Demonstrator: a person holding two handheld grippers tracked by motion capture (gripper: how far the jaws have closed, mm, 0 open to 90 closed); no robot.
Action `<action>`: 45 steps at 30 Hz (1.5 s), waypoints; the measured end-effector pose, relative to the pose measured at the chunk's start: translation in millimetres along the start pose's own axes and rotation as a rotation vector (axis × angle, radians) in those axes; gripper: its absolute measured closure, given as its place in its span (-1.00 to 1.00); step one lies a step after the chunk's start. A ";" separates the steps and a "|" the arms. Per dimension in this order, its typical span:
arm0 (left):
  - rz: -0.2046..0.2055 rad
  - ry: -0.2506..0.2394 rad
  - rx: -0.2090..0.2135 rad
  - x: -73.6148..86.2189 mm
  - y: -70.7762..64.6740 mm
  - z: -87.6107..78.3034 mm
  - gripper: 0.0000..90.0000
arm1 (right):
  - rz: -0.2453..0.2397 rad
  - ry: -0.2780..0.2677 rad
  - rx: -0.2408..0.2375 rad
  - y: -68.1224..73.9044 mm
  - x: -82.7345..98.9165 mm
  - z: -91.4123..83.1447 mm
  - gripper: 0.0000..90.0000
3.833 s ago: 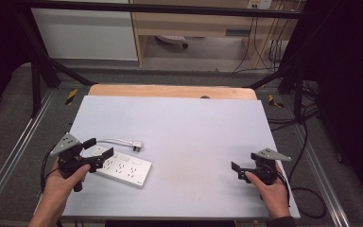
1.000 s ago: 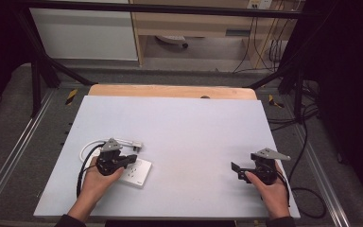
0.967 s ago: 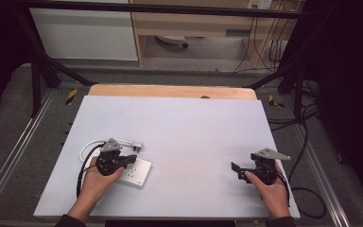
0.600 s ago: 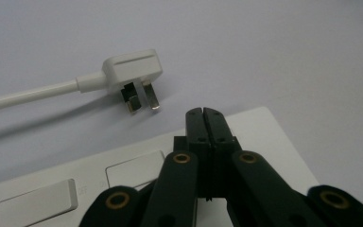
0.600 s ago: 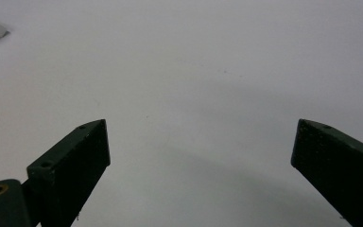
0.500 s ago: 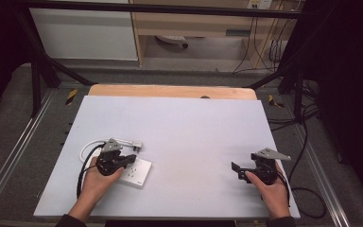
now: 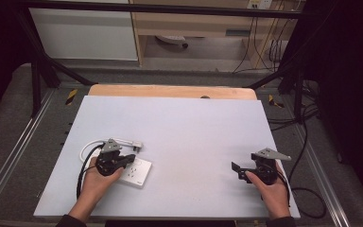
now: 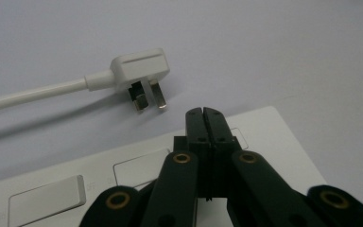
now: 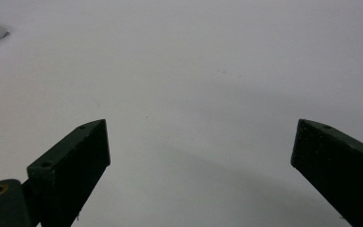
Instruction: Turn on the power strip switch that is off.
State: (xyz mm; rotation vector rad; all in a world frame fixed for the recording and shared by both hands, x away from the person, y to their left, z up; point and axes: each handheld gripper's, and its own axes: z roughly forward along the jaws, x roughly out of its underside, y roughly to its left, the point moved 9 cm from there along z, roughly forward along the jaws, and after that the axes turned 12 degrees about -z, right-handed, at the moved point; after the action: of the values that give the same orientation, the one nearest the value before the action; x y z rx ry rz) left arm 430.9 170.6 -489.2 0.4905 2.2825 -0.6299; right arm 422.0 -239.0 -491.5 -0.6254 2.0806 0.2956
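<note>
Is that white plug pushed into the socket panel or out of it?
Out: the plug lies on the table, pins bare, beside the socket panel.

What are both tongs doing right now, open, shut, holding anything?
Left tongs: shut, nothing between the jaws, tips over the white power strip, plug lying free beyond.
Right tongs: open wide, empty, above bare table.

High view overhead, looks forward-down; gripper views close, low; all share table (image 7: 194, 127).
</note>
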 end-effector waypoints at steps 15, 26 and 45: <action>0.019 -0.004 -0.008 -0.3 -0.3 0.8 1.00 | 0.002 0.009 -0.002 0.1 1.0 1.3 -0.87; 0.029 0.005 -0.026 0.9 0.4 2.5 1.00 | 0.005 0.008 -0.002 0.0 0.9 1.0 -0.87; 0.029 -0.012 -0.029 0.0 0.5 3.8 1.00 | 0.006 0.012 0.000 -0.4 1.5 1.6 -0.87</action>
State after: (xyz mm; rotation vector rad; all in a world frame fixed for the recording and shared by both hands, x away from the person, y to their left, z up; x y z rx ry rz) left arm 433.2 168.8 -491.8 0.5039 2.2657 -0.5833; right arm 422.7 -239.1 -493.6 -0.6232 2.0942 0.2959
